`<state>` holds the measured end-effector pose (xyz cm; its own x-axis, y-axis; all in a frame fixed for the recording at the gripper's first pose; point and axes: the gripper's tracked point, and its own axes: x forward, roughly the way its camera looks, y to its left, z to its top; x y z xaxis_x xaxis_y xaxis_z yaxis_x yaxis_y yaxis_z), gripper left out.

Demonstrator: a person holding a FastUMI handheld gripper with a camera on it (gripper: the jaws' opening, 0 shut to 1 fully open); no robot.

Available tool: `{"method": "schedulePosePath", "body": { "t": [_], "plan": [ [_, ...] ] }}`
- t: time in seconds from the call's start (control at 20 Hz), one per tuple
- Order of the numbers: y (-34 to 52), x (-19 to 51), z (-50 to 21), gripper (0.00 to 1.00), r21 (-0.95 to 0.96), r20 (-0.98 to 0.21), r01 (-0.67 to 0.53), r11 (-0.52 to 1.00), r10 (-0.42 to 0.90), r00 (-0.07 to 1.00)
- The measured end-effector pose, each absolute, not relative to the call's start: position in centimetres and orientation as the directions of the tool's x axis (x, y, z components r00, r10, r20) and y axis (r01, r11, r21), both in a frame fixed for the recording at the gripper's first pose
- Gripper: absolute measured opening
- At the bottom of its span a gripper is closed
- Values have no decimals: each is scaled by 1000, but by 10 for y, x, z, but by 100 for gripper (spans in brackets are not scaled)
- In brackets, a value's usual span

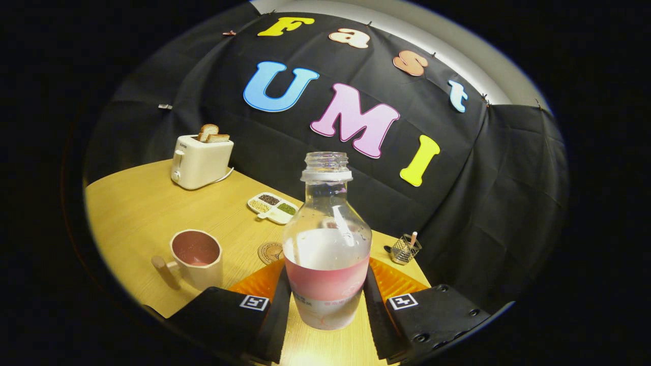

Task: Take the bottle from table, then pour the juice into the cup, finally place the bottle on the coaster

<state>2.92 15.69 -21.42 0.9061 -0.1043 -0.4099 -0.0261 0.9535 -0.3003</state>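
The claw [325, 300] is clamped on the upright, uncapped bottle [326, 244], with the cup [197, 256] lying ahead-left on the counter [137, 213].

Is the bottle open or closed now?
Open: the bottle shows a bare threaded neck with no cap. It stands upright between the gripper jaws, which press on both its sides.

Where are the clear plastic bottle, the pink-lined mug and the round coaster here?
Clear plastic bottle [326, 254]: gripper view, on its body, between the fingers.
Pink-lined mug with wooden handle [199, 262]: gripper view, on its outer wall.
Round coaster [269, 251]: gripper view, on its top face.
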Motion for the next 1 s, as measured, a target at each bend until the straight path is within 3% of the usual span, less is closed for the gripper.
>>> {"method": "schedulePosePath", "body": {
  "t": [0.4,1.0],
  "plan": [
    [181,31,-218,70,-438,-407,-165,883,-31,913],
    [201,40,-249,70,-726,-453,-334,602,-53,890]
  ]
}}
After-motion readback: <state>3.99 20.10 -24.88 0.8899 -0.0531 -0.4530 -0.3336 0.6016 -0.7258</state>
